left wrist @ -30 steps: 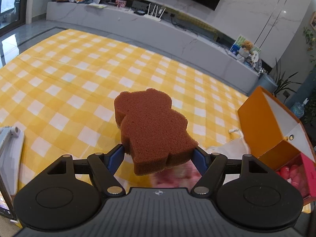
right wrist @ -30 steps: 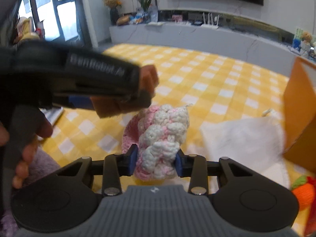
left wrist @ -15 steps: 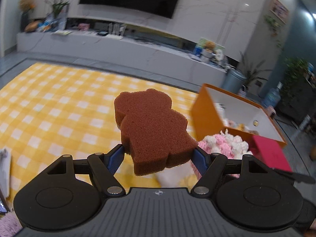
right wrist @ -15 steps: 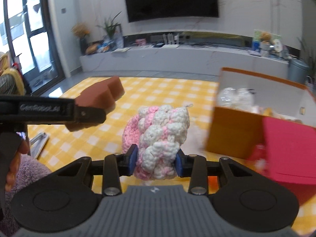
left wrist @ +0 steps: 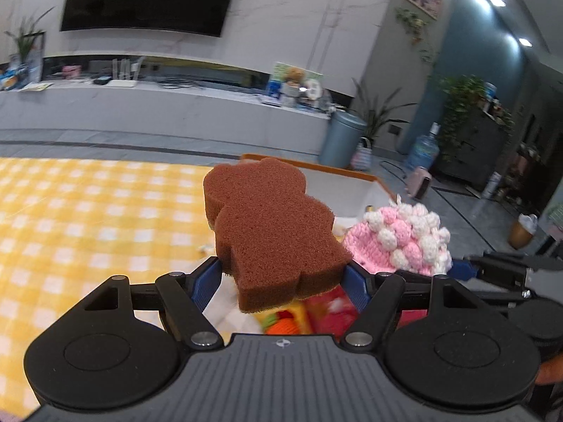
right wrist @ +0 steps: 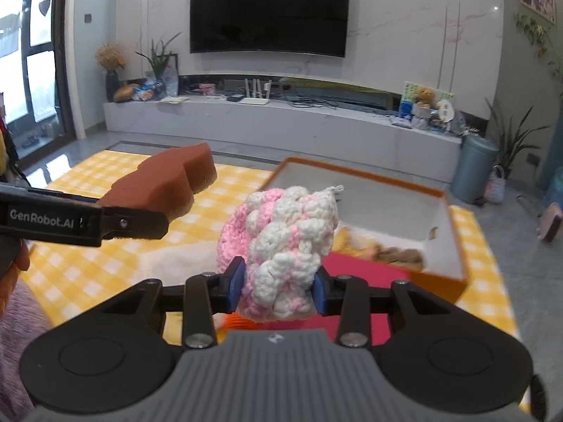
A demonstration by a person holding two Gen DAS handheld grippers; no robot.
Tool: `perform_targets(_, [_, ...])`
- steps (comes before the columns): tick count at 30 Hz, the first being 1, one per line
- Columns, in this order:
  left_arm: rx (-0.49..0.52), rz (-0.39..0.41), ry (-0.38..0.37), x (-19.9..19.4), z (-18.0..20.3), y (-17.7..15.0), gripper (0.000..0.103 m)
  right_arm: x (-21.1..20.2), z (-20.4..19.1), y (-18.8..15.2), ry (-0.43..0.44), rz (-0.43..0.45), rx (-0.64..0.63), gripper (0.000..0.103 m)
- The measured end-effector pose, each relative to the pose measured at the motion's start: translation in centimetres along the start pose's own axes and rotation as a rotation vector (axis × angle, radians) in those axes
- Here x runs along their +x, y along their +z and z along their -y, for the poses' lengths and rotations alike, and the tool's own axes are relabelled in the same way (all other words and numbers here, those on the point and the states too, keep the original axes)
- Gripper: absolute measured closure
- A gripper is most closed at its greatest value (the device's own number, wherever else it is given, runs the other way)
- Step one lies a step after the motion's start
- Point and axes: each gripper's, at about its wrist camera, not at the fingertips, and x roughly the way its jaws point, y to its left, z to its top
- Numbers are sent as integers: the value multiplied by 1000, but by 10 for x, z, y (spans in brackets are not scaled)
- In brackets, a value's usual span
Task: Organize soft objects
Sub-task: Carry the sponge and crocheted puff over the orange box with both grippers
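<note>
Left gripper [left wrist: 281,274]: matte black body with a ribbed grey top plate bearing a small round logo, two large round black discs at either side, angular black linkage arms with silver screws, and blue pads [left wrist: 207,279] on the fingers. Right gripper [right wrist: 278,281]: the same build, blue pads [right wrist: 236,283], silver screws. From the right wrist view, the left gripper's side reads "GenRobot.AI" in white. Bare skin of a hand [right wrist: 16,263] shows at the left edge.

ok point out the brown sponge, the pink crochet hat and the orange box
brown bear-shaped sponge [left wrist: 271,225], left wrist view, flat top face
pink and white crochet hat [right wrist: 288,239], right wrist view, bobbled side
orange box [right wrist: 444,283], right wrist view, outer front wall
</note>
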Motion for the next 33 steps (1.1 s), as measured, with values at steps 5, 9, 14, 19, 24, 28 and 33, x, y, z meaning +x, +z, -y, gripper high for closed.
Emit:
perform_targets(5, [60, -11, -50, 27, 20, 13, 19, 10, 31, 15, -48, -13, -25, 64])
perform_targets(9, [100, -26, -67, 49, 30, 22, 19, 28, 49, 27, -77, -35, -41, 64])
perform_targets(14, [100, -59, -92, 77, 34, 31, 19, 58, 76, 43, -95, -71, -12, 64])
perform_targets(19, [85, -100, -140, 105, 38, 40, 19, 92, 98, 53, -125, -108, -17, 63])
perform_targets(24, [103, -147, -146, 136, 43, 43, 19, 128, 121, 53, -125, -182, -35, 61])
perform_targets(28, [136, -188, -147, 157, 48, 38, 19, 156, 139, 47, -121, -261, -21, 61])
perform_targets(33, [134, -231, -134, 176, 49, 31, 19, 181, 153, 39, -118, -319, 3, 61])
